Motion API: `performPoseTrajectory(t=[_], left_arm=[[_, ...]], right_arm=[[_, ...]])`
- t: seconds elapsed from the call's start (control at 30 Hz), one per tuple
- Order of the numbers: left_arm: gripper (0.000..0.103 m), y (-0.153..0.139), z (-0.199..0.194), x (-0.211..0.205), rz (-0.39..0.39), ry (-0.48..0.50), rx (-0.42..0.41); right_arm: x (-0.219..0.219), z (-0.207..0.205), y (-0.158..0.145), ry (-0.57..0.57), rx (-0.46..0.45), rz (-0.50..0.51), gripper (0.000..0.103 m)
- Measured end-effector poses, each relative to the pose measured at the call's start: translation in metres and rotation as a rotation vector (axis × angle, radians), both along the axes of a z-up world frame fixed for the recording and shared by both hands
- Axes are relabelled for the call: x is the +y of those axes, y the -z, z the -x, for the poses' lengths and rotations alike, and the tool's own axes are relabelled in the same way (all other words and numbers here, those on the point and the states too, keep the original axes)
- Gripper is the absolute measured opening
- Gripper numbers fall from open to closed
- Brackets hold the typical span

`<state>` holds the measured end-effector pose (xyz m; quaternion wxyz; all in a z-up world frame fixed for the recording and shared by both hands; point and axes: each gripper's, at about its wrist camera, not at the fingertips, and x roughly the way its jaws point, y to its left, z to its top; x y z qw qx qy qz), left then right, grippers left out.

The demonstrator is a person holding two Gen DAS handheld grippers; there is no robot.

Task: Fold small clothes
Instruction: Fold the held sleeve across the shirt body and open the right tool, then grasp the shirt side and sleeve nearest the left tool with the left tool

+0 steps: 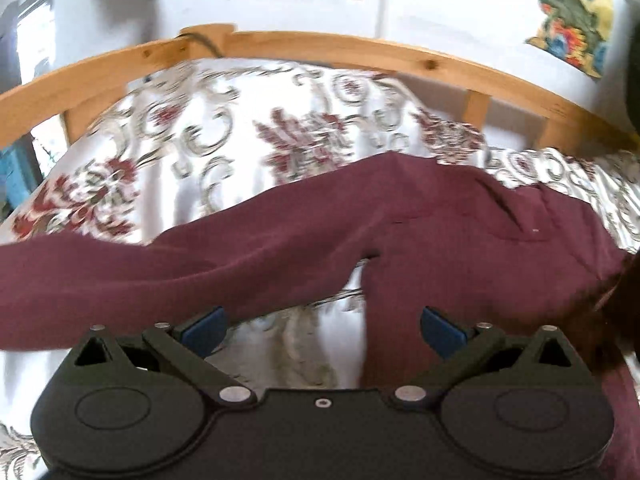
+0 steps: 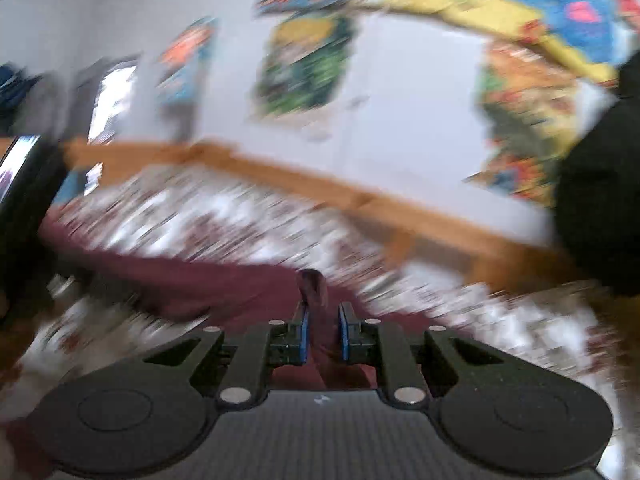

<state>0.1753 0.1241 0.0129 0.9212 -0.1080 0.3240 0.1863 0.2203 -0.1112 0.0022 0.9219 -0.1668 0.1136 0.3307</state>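
1. The trousers (image 1: 320, 232) lie on the bedspread (image 1: 208, 136) and span the middle of the left wrist view from left edge to right edge.
2. The bed rail (image 1: 304, 46) arcs across the upper part, behind the bedspread.
3. Wall pictures (image 1: 572, 20) hang above the rail, at upper left, top centre and upper right.
4. The left gripper (image 1: 322, 330) sits at bottom centre, in front of the trousers.
5. In the right wrist view, the right gripper (image 2: 322, 328) sits at bottom centre with a fold of trousers between its fingers.
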Motion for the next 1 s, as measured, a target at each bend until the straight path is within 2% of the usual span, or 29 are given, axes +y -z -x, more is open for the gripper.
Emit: performPoseTrajectory(t=[0.1,0.17,0.2,0.23,0.3,0.43,0.57,0.73,0.77,0.83,0.9,1.0], left_arm=[[0.102,0.005,0.006,0.013,0.011,-0.020,0.012],[0.102,0.008,0.009,0.018,0.015,-0.024,0.014],[0.102,0.009,0.010,0.019,0.018,-0.024,0.013],[0.102,0.010,0.011,0.020,0.023,-0.023,0.011],[0.102,0.011,0.010,0.020,0.040,-0.011,0.003],[0.102,0.010,0.008,0.010,0.079,0.053,-0.022],[0.102,0.011,0.005,-0.011,0.107,0.163,-0.032],[0.102,0.033,0.002,-0.057,0.081,0.322,0.061],[0.102,0.038,0.002,-0.066,0.064,0.349,0.080],[0.102,0.048,0.003,-0.084,0.023,0.395,0.116],[0.102,0.057,0.004,-0.097,-0.032,0.417,0.156],[0.102,0.067,0.003,-0.113,-0.126,0.436,0.204]], right_arm=[[0.021,0.010,0.026,-0.061,0.077,0.049,0.017],[0.027,0.017,0.042,-0.103,0.129,0.076,0.025],[0.032,0.023,0.047,-0.119,0.152,0.083,0.038],[0.030,0.028,0.054,-0.135,0.178,0.083,0.056],[0.023,0.035,0.060,-0.159,0.224,0.069,0.075],[-0.010,0.044,0.065,-0.190,0.300,0.028,0.097],[-0.054,0.045,0.061,-0.075,0.305,-0.010,0.101],[-0.112,-0.008,0.063,0.188,0.353,-0.080,0.100],[-0.125,-0.023,0.064,0.243,0.371,-0.104,0.099],[-0.148,-0.056,0.066,0.345,0.412,-0.149,0.085],[-0.169,-0.087,0.070,0.425,0.427,-0.194,0.076],[-0.186,-0.123,0.076,0.439,0.450,-0.225,0.075]])
